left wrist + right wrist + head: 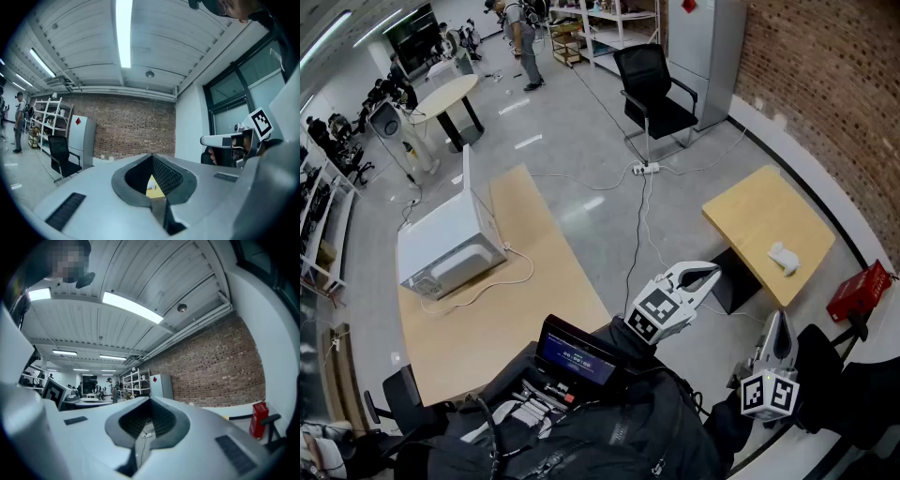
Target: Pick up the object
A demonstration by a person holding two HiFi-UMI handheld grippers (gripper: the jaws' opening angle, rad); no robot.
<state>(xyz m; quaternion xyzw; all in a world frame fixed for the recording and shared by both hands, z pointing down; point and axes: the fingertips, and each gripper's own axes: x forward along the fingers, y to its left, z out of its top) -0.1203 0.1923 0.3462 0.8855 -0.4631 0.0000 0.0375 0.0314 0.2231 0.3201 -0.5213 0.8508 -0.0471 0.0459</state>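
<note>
The object is a small white thing (784, 258) lying on a small light-wood table (750, 220) by the brick wall. The left gripper view shows a sliver of it (151, 186) through the hole between the jaws. My left gripper (715, 273) is held in the air short of that table, its tips touching and nothing in them (152, 158). My right gripper (779, 321) is lower and to the right, pointing toward the table's near corner, shut and empty (150, 401). Both grippers tilt upward toward the ceiling.
A long wooden table (534, 281) on the left carries a white microwave (450, 248). A black office chair (656, 94) and a power strip with cables (645, 169) are on the floor beyond. A red box (860, 291) stands by the wall. A person (523, 42) stands far off.
</note>
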